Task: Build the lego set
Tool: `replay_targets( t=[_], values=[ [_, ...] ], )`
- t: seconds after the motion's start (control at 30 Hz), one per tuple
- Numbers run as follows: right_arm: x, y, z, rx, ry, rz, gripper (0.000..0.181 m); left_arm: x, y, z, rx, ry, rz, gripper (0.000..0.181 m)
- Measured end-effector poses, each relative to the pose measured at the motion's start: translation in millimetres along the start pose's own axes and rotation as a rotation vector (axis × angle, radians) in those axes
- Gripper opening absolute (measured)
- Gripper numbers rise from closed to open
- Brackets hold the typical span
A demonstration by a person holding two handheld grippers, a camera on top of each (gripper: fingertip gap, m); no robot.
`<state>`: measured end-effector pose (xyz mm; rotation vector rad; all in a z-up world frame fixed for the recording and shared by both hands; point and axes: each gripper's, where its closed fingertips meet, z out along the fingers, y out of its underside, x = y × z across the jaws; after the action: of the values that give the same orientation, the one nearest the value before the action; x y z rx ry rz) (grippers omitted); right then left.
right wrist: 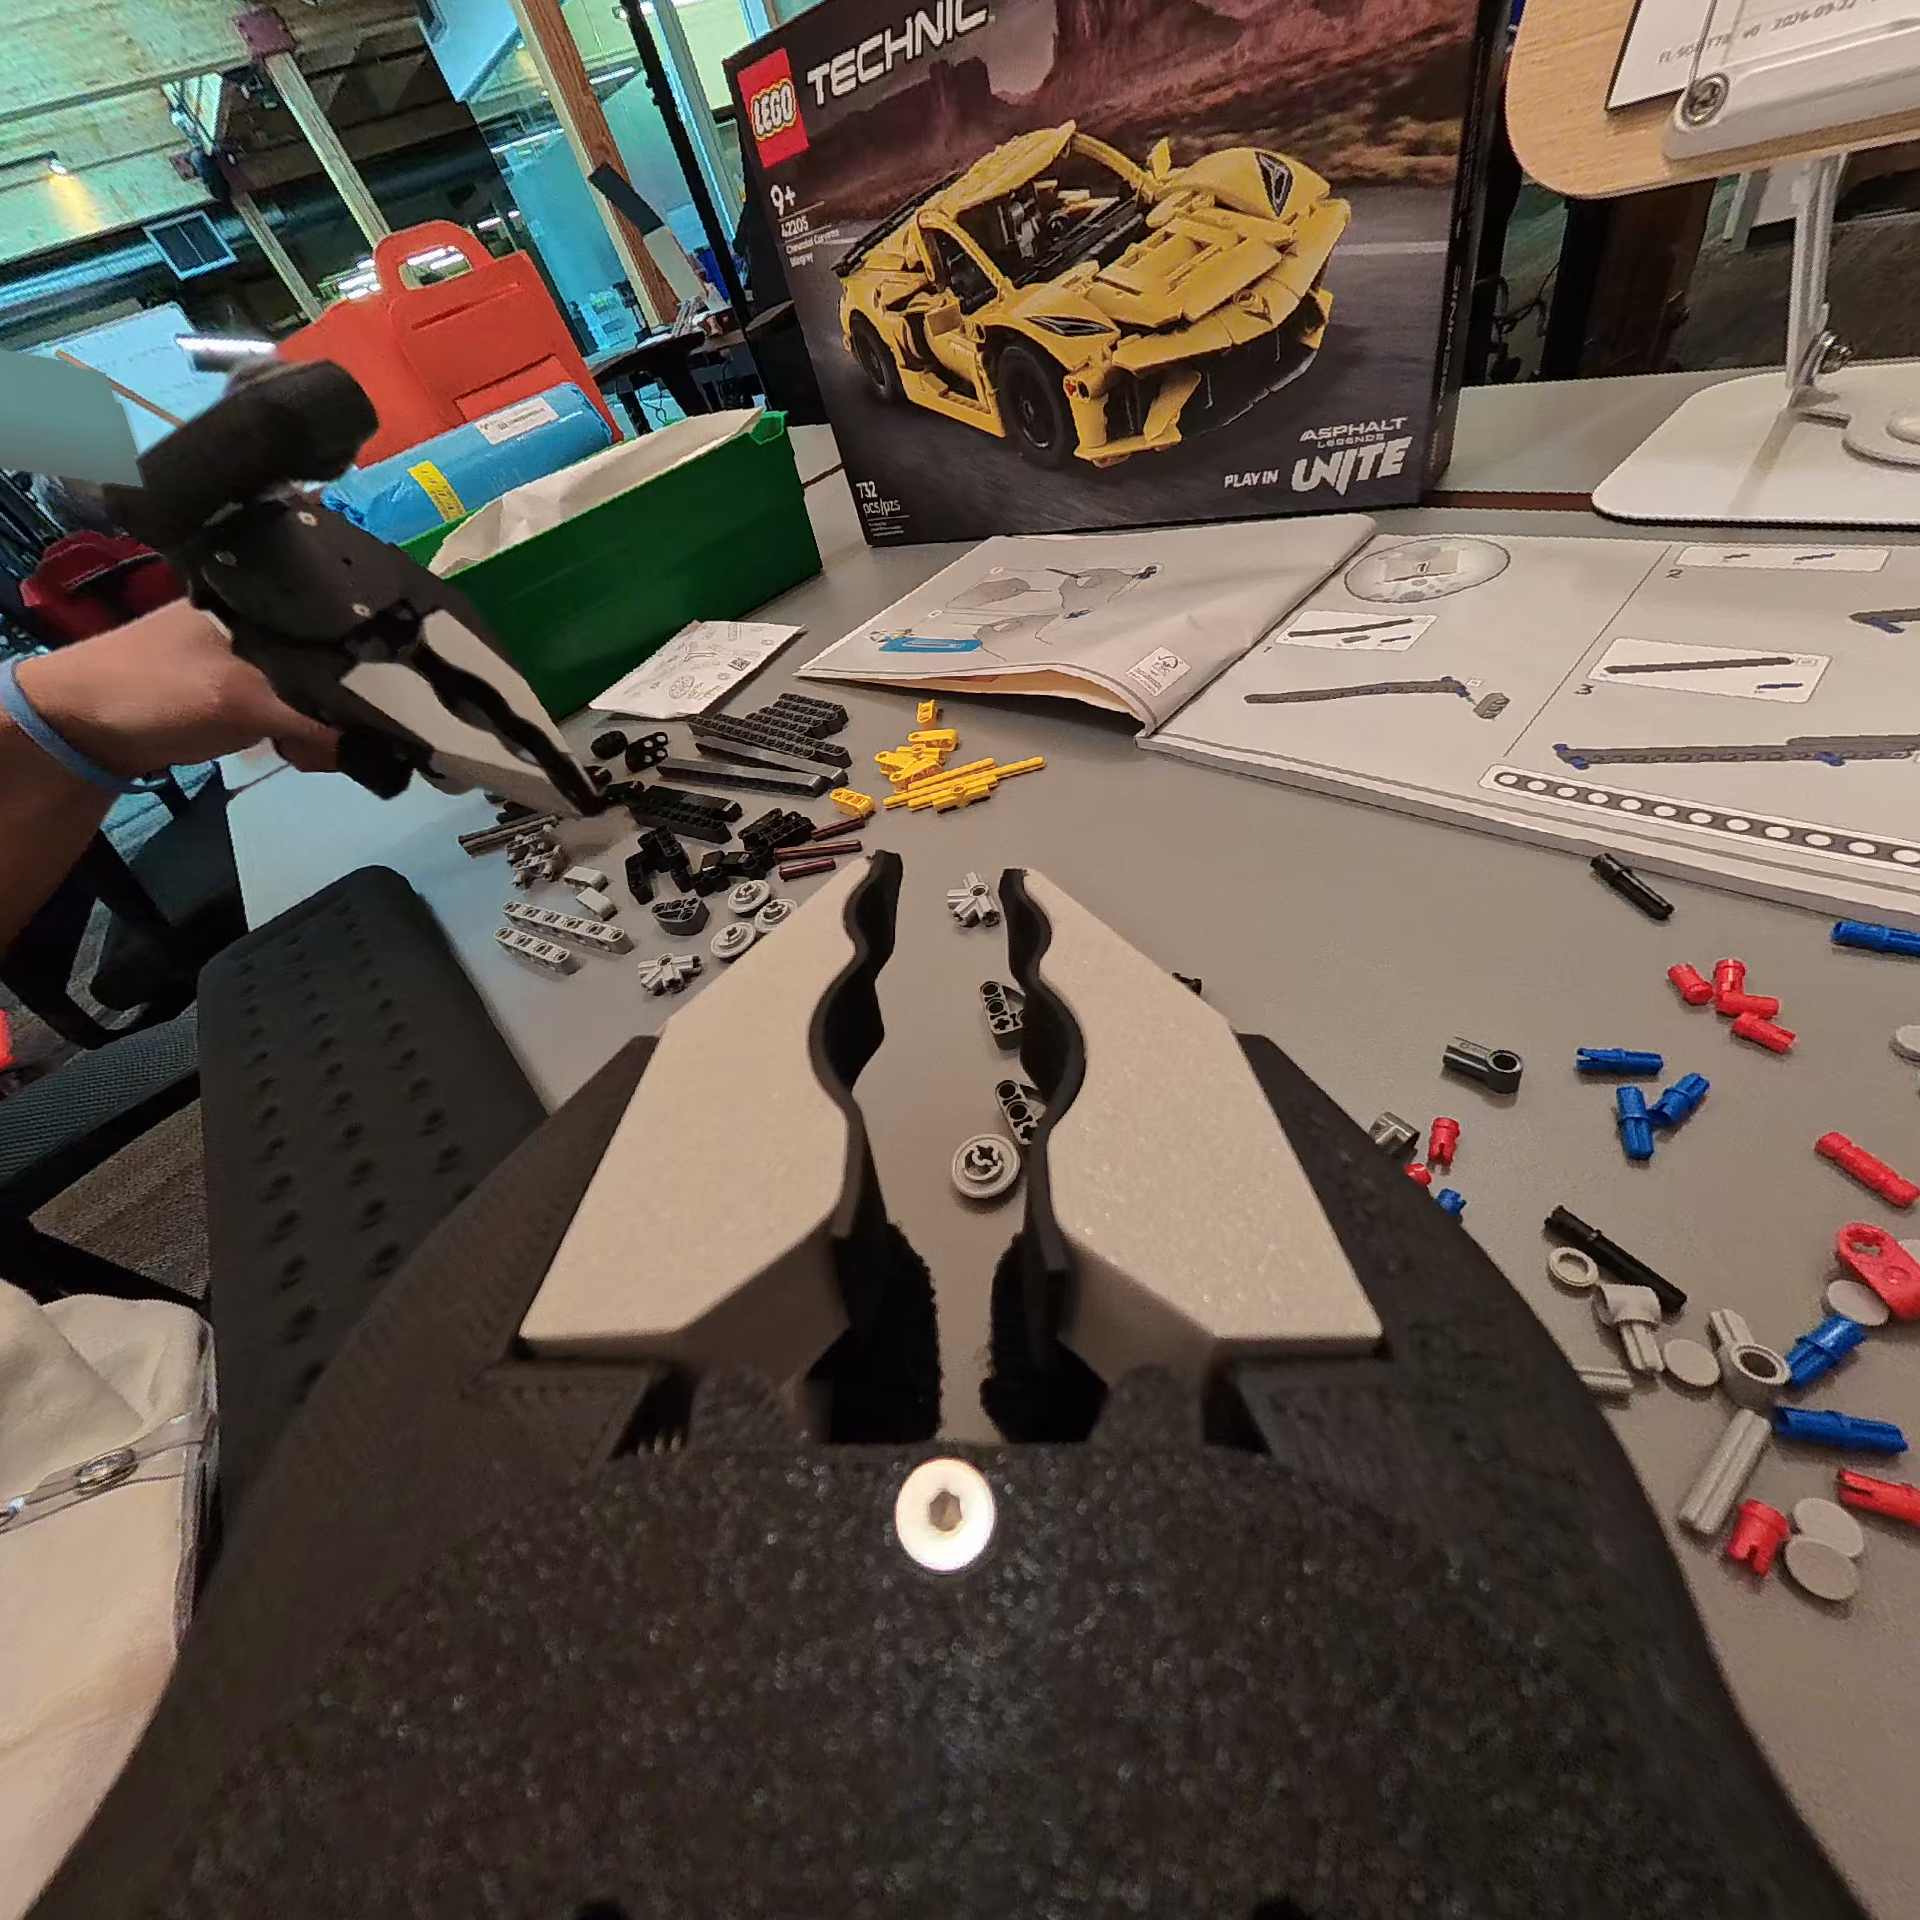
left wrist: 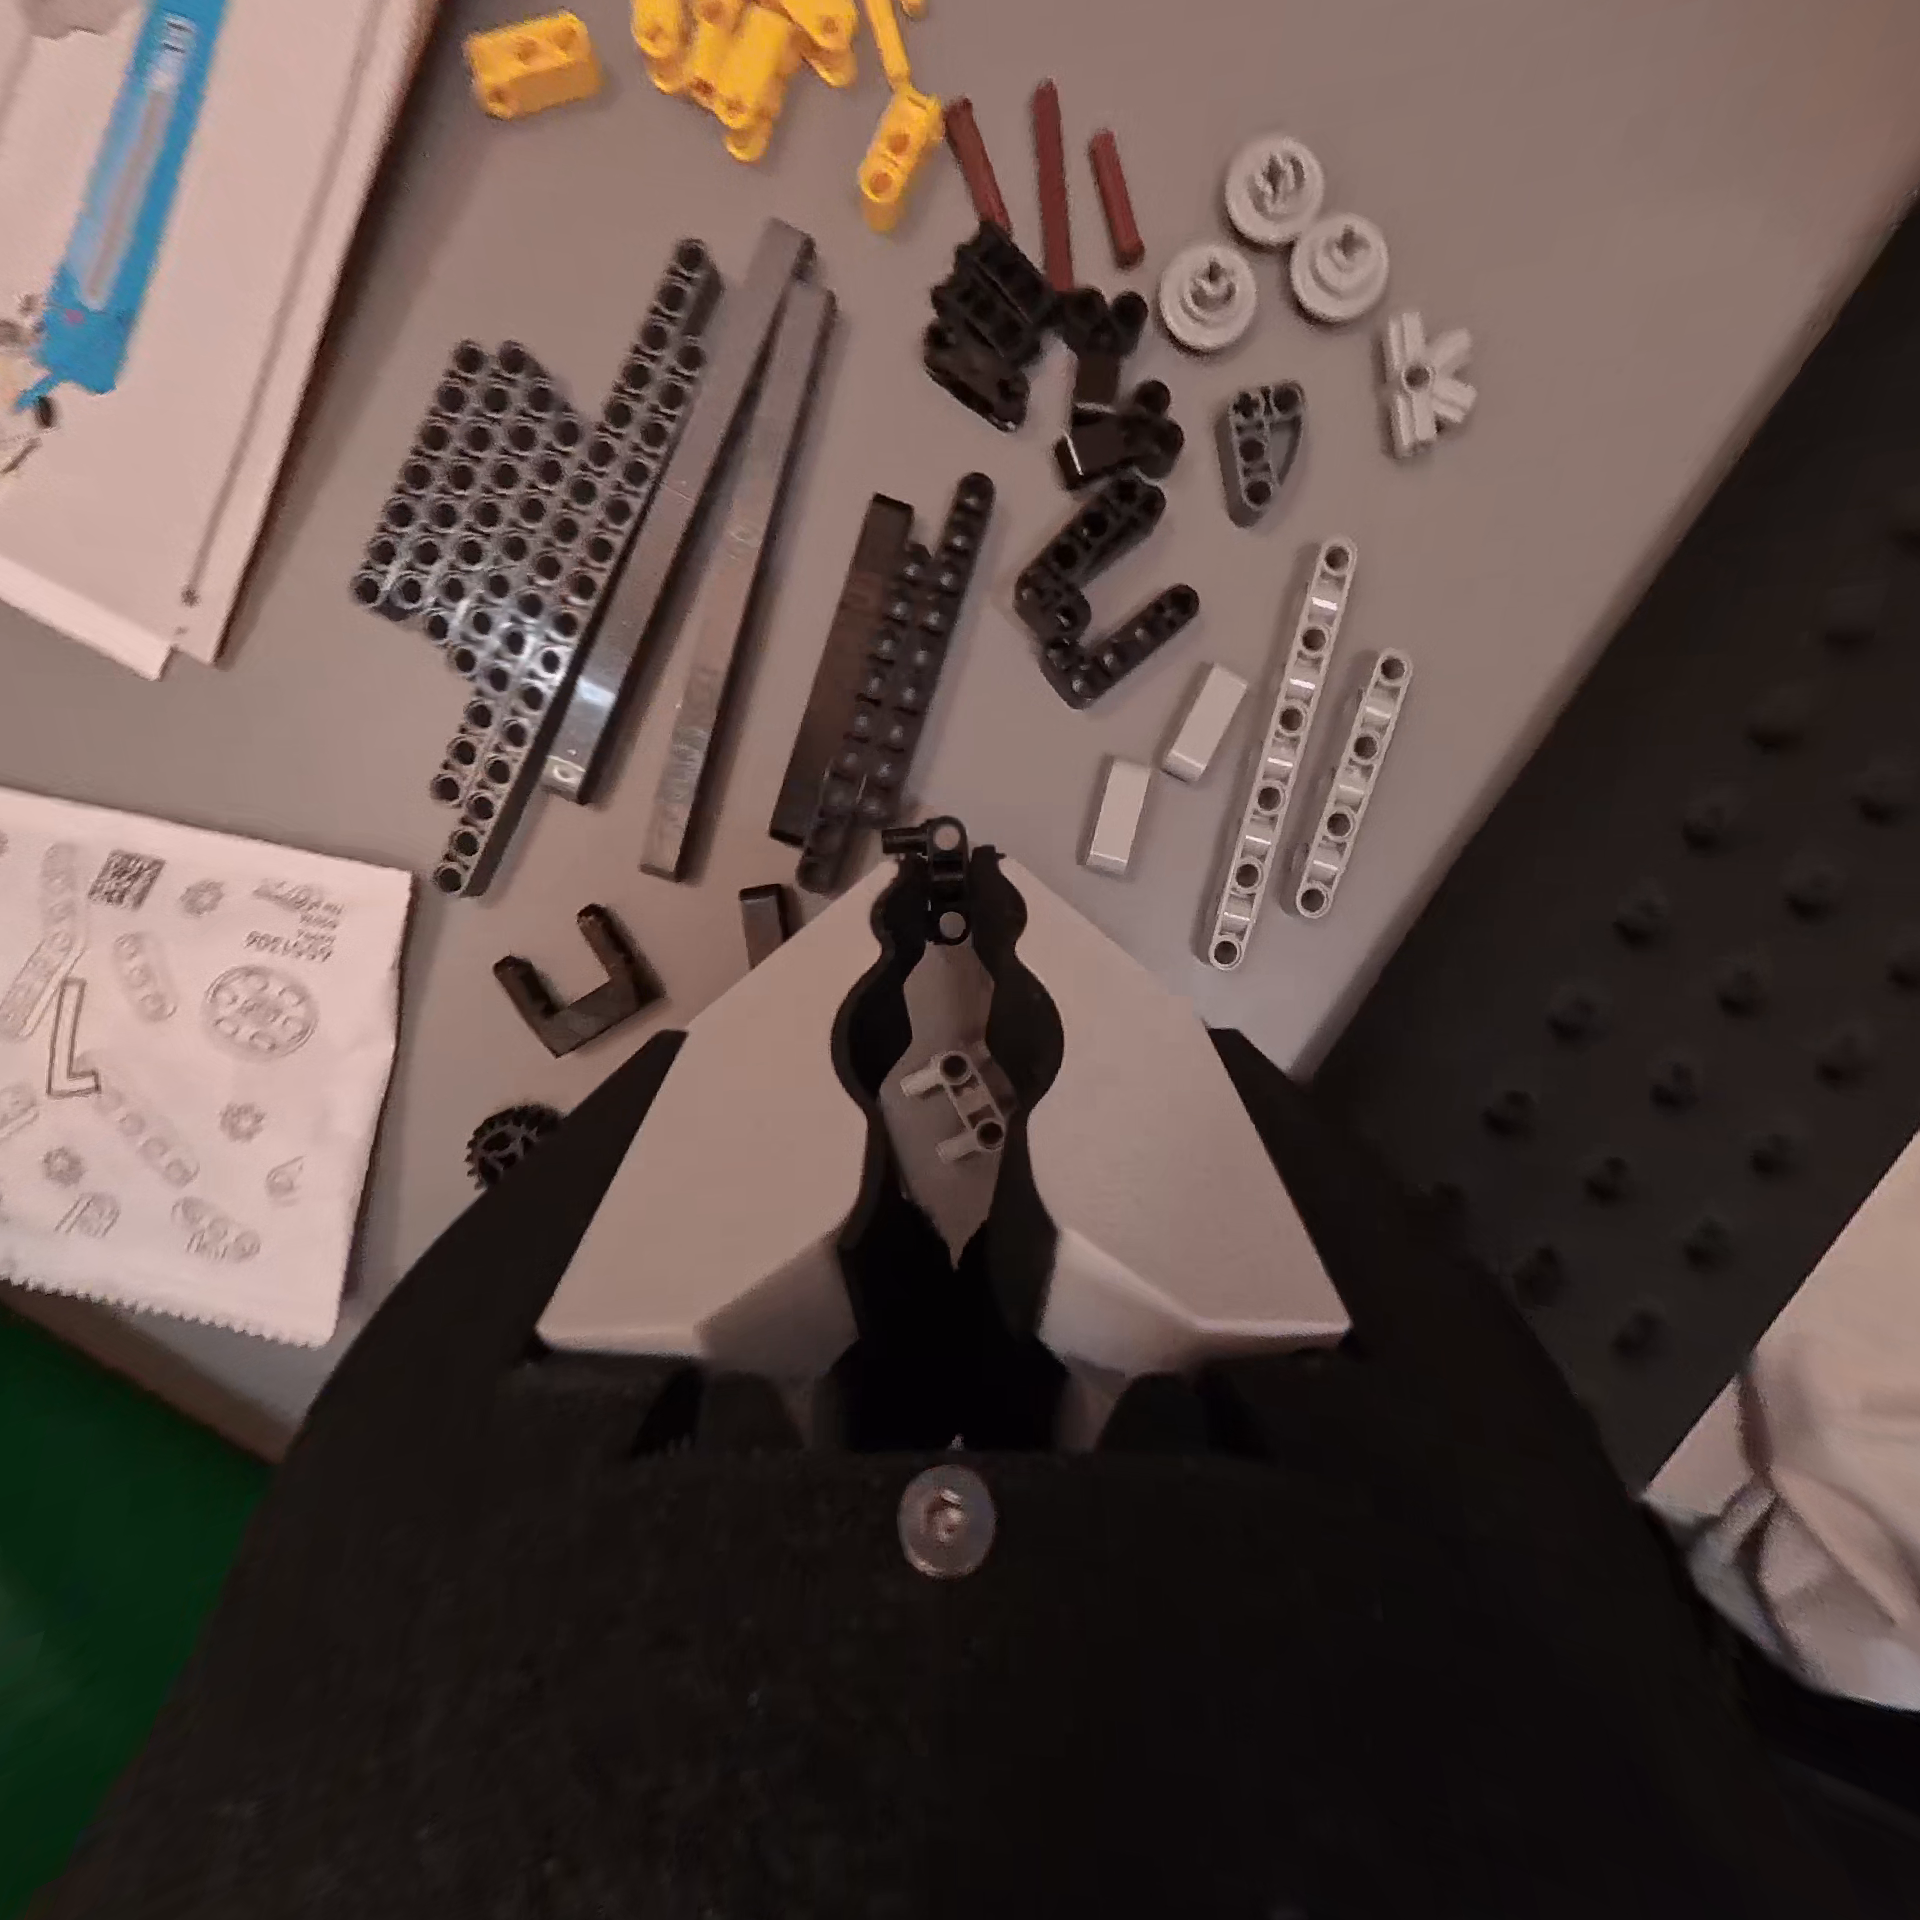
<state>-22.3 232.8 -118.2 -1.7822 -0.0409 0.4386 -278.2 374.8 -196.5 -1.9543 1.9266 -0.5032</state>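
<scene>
Sorting governed the grey tabletop (right wrist: 1299,935): loose plastic pieces lay grouped by colour and kind, presumably so that each part called for by the open white instruction booklet (right wrist: 1558,665) could be found quickly. Long dark grey perforated beams (left wrist: 540,561) sat side by side near a heap of yellow connectors (left wrist: 748,62), with pale grey slotted liftarms (left wrist: 1299,748) and round grey pulley discs (left wrist: 1273,187) in their own clusters. The left gripper (left wrist: 940,883) was clamped on a small black pin connector (left wrist: 935,878), pinched at the very fingertips just above the table, probably because so tiny a part leaves no room for a deeper grasp. The right gripper (right wrist: 951,883) hung empty with its jaws apart, over a few small grey pieces, seemingly waiting to take a mating part. Red and blue pins (right wrist: 1683,1091) were scattered to its right. The yellow-car set box (right wrist: 1091,270) stood upright behind the booklet, and no assembled section was visible.
</scene>
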Motion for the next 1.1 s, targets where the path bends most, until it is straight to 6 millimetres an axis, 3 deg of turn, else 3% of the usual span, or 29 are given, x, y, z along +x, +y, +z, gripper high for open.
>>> replay_targets(
  t=[0.17, 0.3, 0.47, 0.53, 0.67, 0.77, 0.83, 0.97, 1.1],
  values=[
    [0.2, 0.4, 0.2, -0.003, 0.002, -0.001, 0.020, 5.7, 4.2, 18.1, -0.079, 0.012, 0.079, 0.006],
    [0.5, 0.1, 0.0, 0.000, 0.000, 0.004, 0.020, 11.4, 3.2, 19.4, -0.092, 0.038, 0.085, 0.007],
    [0.6, -1.1, -0.9, 0.008, -0.004, 0.011, 0.020, 10.8, -0.9, 11.7, -0.095, 0.004, 0.115, 0.027],
    [1.0, -2.1, -1.8, 0.015, -0.006, 0.015, 0.020, 10.7, -20.7, 2.3, -0.028, -0.019, 0.131, 0.027],
    [1.0, -3.4, -2.7, 0.024, -0.011, 0.023, 0.020, 36.4, -99.3, 1.1, 0.175, 0.022, 0.184, 0.025],
    [0.6, -3.8, -3.1, 0.027, -0.011, 0.019, 0.020, 62.7, -151.2, 35.1, 0.212, 0.086, 0.222, 0.023],
    [0.3, -4.0, -3.2, 0.027, -0.012, 0.017, 0.020, 81.1, -175.6, 63.7, 0.200, 0.156, 0.243, 0.023],
    [0.3, -5.4, -4.5, 0.037, -0.014, 0.020, 0.020, 106.2, -198.3, 107.7, 0.151, 0.218, 0.278, 0.026],
    [0.0, -7.3, -6.0, 0.051, -0.025, 0.032, 0.020, 110.7, -199.5, 125.4, 0.115, 0.194, 0.236, 0.037]
  ],
)
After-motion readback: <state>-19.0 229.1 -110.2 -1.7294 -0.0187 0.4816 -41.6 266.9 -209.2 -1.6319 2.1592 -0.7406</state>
